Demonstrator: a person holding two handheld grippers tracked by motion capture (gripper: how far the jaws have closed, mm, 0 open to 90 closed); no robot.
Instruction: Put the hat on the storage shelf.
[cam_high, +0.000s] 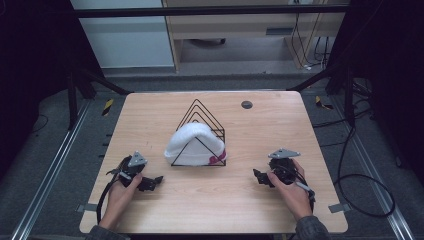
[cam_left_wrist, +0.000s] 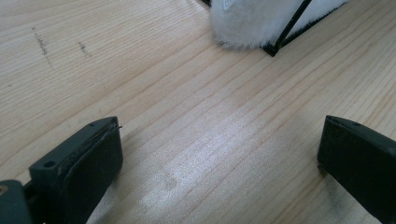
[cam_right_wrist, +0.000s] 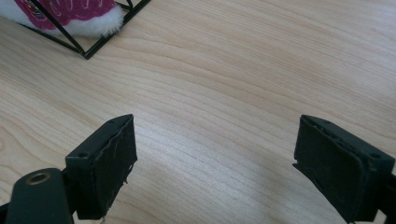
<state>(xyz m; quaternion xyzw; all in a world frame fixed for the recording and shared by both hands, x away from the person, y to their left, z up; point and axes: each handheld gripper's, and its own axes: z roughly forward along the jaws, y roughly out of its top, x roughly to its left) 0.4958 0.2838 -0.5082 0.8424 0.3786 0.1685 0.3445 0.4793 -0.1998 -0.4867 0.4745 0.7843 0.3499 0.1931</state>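
A white fluffy item with a pink patch (cam_high: 194, 145) sits inside a black wire rack of triangular frames (cam_high: 202, 116) at the middle of the wooden table (cam_high: 260, 130). Its white edge (cam_left_wrist: 252, 23) and the rack's corner (cam_left_wrist: 273, 49) appear at the top of the left gripper view; the pink part (cam_right_wrist: 70, 11) and a rack corner (cam_right_wrist: 86, 52) appear in the right gripper view. My left gripper (cam_high: 152, 183) rests low on the table to the rack's lower left, open and empty. To the rack's lower right, my right gripper (cam_high: 259, 177) is open too, holding nothing.
A small dark round disc (cam_high: 246, 104) is set in the table near its far edge. Cables (cam_high: 360, 185) lie on the floor to the right of the table. Black frame posts (cam_high: 75, 95) stand at the far corners.
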